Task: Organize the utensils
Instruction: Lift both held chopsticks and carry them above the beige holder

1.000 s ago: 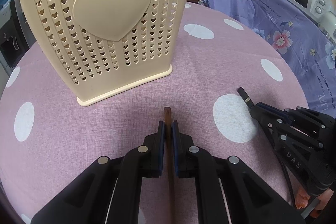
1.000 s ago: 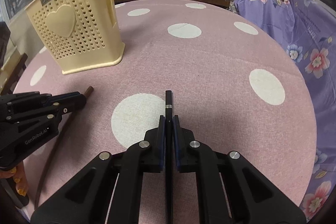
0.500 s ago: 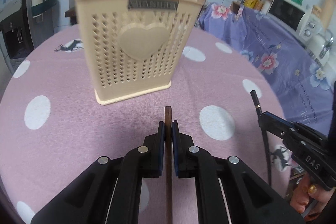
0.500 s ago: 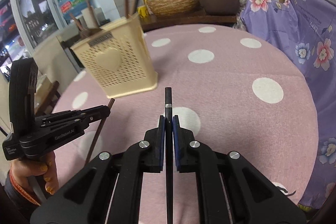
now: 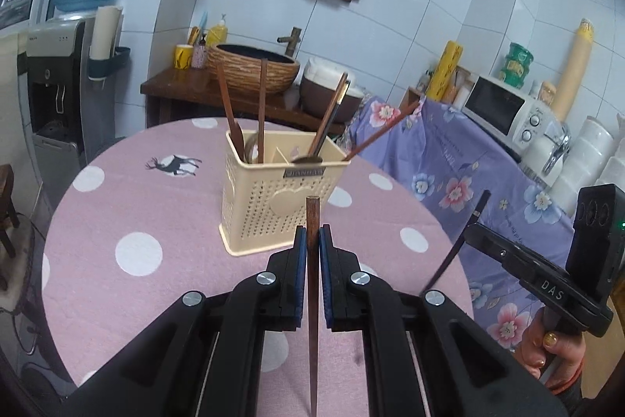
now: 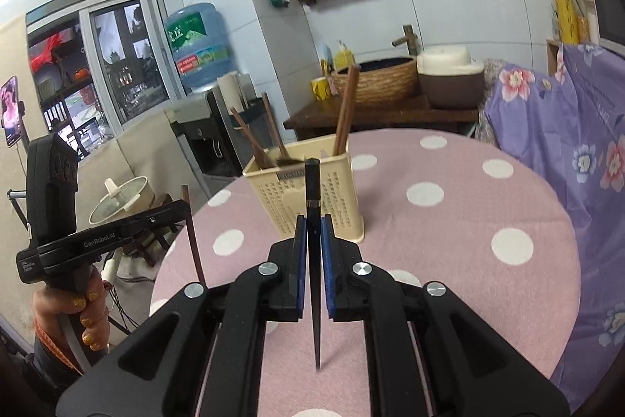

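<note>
Pink cloth with white dots covers the round table (image 5: 136,206), bare on every side of the cream perforated plastic basket (image 5: 273,206) standing mid-table with wooden utensils upright inside. Above the near edge, the left gripper (image 5: 312,245) pinches a brown wooden chopstick (image 5: 312,299); the right gripper (image 6: 312,237) pinches a slim black chopstick (image 6: 313,260).

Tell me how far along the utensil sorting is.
Done: several utensils stand in the holder. In hand: the left gripper clamps a brown chopstick, the right gripper a black chopstick, both off the table. Left: dropping both into the holder.
</note>
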Motion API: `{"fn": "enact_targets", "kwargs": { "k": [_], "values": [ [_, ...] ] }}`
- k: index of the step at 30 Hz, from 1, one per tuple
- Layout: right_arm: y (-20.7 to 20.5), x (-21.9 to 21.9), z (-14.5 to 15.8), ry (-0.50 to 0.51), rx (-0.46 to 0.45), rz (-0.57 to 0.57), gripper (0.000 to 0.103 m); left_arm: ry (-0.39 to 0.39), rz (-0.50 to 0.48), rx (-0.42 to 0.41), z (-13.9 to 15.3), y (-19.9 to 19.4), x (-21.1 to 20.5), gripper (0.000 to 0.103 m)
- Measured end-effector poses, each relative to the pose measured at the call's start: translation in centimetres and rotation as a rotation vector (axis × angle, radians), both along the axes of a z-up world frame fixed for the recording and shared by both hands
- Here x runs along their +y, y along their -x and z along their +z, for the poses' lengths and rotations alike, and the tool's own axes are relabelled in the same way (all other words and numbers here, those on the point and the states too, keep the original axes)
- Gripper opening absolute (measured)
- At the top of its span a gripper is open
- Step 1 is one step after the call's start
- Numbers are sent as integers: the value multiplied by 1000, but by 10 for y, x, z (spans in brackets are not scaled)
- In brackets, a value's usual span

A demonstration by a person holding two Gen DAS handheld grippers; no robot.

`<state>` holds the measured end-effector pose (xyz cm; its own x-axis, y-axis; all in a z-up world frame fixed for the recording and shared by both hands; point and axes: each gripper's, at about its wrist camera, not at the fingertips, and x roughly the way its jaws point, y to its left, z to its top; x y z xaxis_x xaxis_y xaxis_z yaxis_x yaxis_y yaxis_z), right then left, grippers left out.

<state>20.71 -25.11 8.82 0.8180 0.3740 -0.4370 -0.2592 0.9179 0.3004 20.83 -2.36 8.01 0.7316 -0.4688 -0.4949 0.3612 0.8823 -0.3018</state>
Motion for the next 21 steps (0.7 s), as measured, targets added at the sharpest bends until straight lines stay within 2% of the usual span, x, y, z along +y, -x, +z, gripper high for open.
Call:
{"fn": "enact_targets", "kwargs": {
  "k": [3, 16, 21],
  "values": [
    [-3, 7, 8, 18, -13, 6, 8, -12, 8, -36, 10, 0, 0, 8],
    [-19, 16, 13, 60, -1, 7, 8, -14, -2, -29, 9, -12, -4, 8],
    [-20, 16, 20, 62, -14, 10, 8, -9, -4, -56, 19, -13, 2, 8]
  ]
}}
